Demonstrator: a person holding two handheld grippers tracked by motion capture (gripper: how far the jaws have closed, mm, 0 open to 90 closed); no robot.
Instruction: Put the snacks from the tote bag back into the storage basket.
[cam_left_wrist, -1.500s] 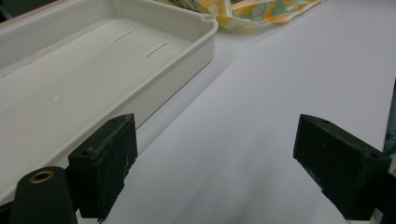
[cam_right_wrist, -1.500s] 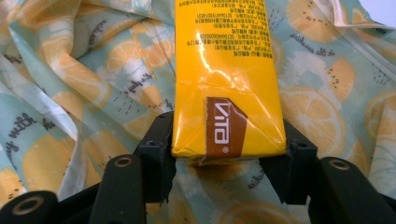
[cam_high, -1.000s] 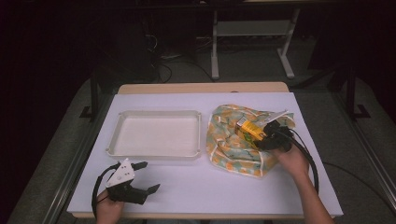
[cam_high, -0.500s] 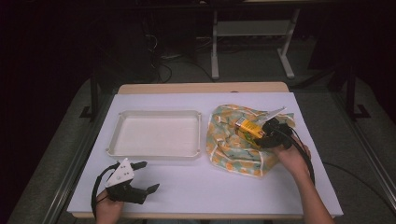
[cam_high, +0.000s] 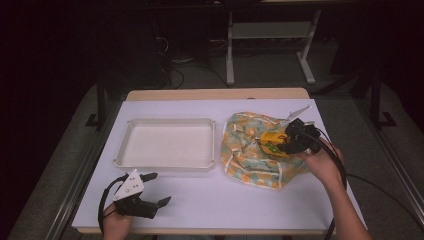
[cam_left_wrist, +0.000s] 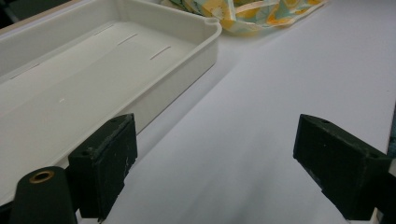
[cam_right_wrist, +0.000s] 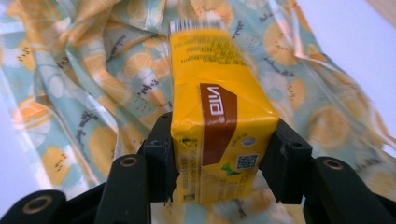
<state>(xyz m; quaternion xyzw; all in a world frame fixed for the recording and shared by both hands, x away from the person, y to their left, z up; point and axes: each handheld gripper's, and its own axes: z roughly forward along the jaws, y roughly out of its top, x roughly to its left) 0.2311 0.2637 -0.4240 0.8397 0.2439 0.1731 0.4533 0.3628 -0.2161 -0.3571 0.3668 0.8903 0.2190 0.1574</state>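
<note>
dark floor and metal stand legs lie beyond a bench (cam_high: 210, 200) covered by a pale sheet, with a strip of bare wood along its far edge. on the left half of it sits a shallow white tray (cam_high: 170, 164), seen close in the left gripper view (cam_left_wrist: 187, 51) with thin slots in its floor. just right of the tray lies a crumpled cloth bag (cam_high: 250, 150) printed with orange slices on pale teal; one corner of it shows past the tray (cam_left_wrist: 252, 14) in the left gripper view.

the right tongs (cam_high: 286, 141) are over the bag, held by a hand coming in from the lower right, a black cable looping from them. in the right gripper view the right tongs (cam_right_wrist: 219, 161) are clamped on a yellow drink carton (cam_right_wrist: 219, 121): both black pads press its two sides near the bottom end, and the carton points away from the camera, with a brown band and white lettering on its top face. the bag's fabric (cam_right_wrist: 84, 93) lies blurred behind it. from the high view the carton (cam_high: 272, 141) sits above the right part of the bag, tilted.

the left tongs (cam_high: 152, 189) rest near the front left edge of the bench, in front of the tray. their jaws stand wide apart in the left gripper view (cam_left_wrist: 215, 172), with bare bench between them and nothing touched.
</note>
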